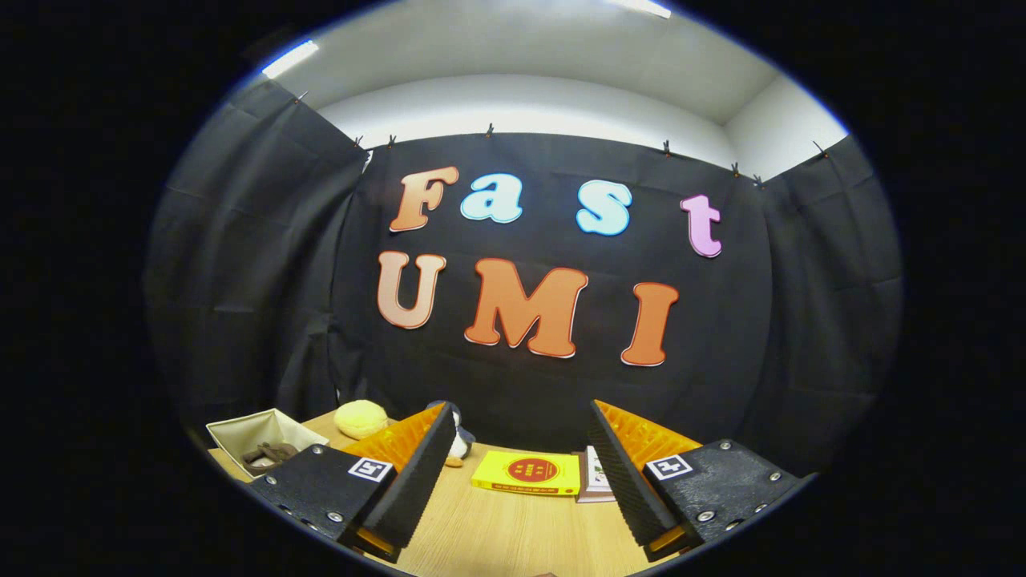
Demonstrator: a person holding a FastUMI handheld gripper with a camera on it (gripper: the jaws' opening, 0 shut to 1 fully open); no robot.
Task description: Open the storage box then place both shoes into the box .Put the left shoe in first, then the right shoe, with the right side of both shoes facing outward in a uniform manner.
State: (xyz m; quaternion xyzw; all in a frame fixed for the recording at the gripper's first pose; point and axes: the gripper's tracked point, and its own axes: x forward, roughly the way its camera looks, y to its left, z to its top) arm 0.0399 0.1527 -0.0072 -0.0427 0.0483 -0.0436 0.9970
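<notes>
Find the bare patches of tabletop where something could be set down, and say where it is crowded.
Bare wood lies between the open gripper's fingers, short of the yellow book. The far table edge is crowded: the beige bin, yellow plush, penguin toy, then both books.

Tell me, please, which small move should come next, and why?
Probably tilt the hand-held gripper downward to look for the storage box. Its fingers stand open with nothing between them, aimed level across the table; ahead lie a yellow book and an open beige bin, no shoes.
</notes>
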